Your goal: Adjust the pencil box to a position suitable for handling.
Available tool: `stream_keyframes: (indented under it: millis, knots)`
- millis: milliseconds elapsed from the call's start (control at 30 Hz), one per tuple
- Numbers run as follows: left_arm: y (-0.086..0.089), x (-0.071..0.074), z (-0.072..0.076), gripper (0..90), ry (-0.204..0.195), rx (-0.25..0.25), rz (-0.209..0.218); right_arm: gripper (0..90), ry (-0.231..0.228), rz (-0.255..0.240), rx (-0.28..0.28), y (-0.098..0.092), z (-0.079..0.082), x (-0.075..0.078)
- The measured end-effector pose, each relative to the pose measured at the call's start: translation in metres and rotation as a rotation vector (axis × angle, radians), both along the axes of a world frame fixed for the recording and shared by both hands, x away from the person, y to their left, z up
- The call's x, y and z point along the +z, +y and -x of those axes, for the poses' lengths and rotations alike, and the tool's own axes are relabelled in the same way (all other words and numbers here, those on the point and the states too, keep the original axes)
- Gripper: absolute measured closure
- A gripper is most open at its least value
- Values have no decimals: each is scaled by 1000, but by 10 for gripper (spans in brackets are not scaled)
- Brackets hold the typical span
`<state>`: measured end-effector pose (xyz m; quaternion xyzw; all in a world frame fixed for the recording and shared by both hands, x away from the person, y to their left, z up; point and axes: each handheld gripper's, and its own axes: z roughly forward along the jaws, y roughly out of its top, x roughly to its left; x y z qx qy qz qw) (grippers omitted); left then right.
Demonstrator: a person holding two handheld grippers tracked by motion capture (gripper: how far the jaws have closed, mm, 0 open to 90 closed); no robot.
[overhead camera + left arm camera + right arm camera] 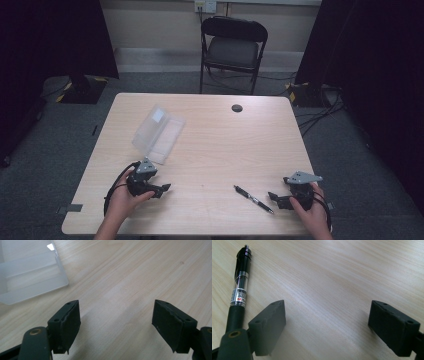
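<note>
My two hands sat at the near edge of the worktop (210,125), each holding a gripper. The right gripper (274,197) rested near the right corner with its jaws wide apart and nothing between them; its own view showed bare wood in the gap. The pen (253,199), black with a clear barrel section, lay flat on the worktop just to the left of those jaws, angled from far-left to near-right, close to the near edge. In the right gripper view the pen (238,293) ran alongside the outside of one jaw, not inside the gap.

The left gripper (164,188) sat well apart on the near left, jaws spread and empty, pointing right. Just beyond it lay the clear plastic case (157,132), open, on the left half of the worktop; its frosted corner showed in the left gripper view (32,282).

I judged the main risk to be the pen itself: round and lying loose, it could roll toward the near edge if a jaw nudged it sideways instead of straddling it. Closing off-centre could also pivot it out of the jaws.
</note>
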<state>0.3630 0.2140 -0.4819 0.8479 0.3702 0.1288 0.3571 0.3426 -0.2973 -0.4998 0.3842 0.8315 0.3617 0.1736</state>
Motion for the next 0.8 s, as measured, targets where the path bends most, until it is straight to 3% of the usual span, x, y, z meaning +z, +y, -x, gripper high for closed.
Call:
stream_keyframes:
  millis: [300,533,800]
  knots:
    - [6,11,-9,256,-22,49,27,136,0,1,-1,0,0,0]
    - [2,13,-17,274,-36,56,5,136,-1,2,-1,0,0,0]
    - [4,14,-34,321,-49,104,1,136,0,1,-1,0,0,0]
